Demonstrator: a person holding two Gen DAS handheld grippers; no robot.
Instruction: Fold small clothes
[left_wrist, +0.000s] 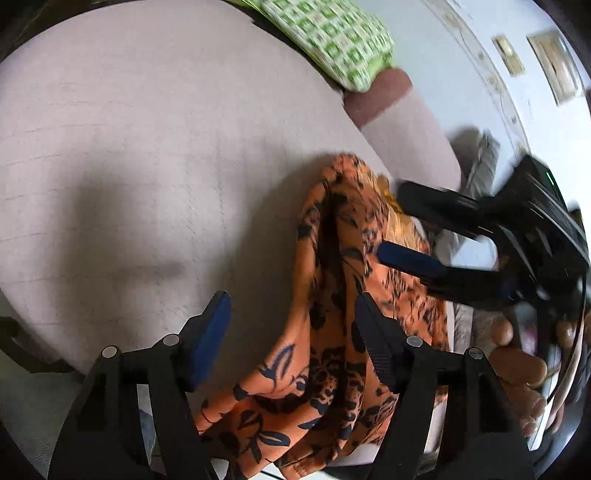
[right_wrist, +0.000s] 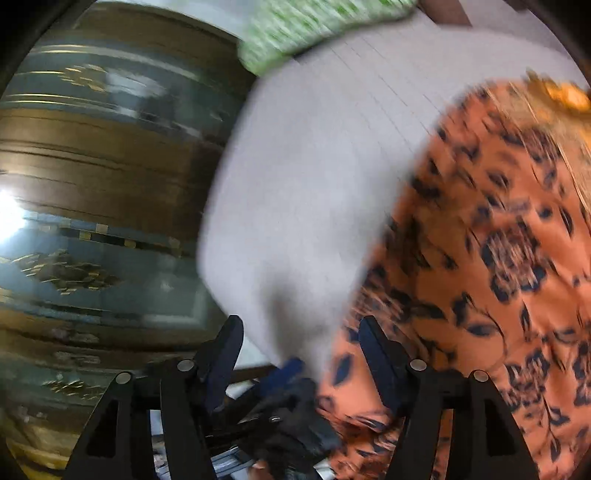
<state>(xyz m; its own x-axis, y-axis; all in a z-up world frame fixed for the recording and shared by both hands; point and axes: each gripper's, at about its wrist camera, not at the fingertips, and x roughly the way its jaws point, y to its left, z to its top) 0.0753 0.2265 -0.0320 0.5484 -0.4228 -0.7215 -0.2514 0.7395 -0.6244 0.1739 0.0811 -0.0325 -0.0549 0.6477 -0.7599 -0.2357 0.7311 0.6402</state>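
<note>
An orange garment with a dark floral print (left_wrist: 343, 332) lies bunched on a pale pink cushioned surface (left_wrist: 147, 166). My left gripper (left_wrist: 291, 314) is open just above it, with the right finger over the cloth and the left finger over bare cushion. My right gripper (left_wrist: 391, 218) shows in the left wrist view, open, its fingertips on or just over the garment's far side. In the blurred right wrist view the right gripper (right_wrist: 299, 343) is open, with the garment (right_wrist: 480, 277) to its right and the cushion (right_wrist: 314, 184) ahead. The left gripper (right_wrist: 288, 373) shows low between its fingers.
A green and white checked pillow (left_wrist: 340, 40) lies at the far edge of the cushion. A white wall with framed pictures (left_wrist: 554, 66) is at the right. A dark wooden cabinet with glass panels (right_wrist: 92, 184) stands left of the cushion.
</note>
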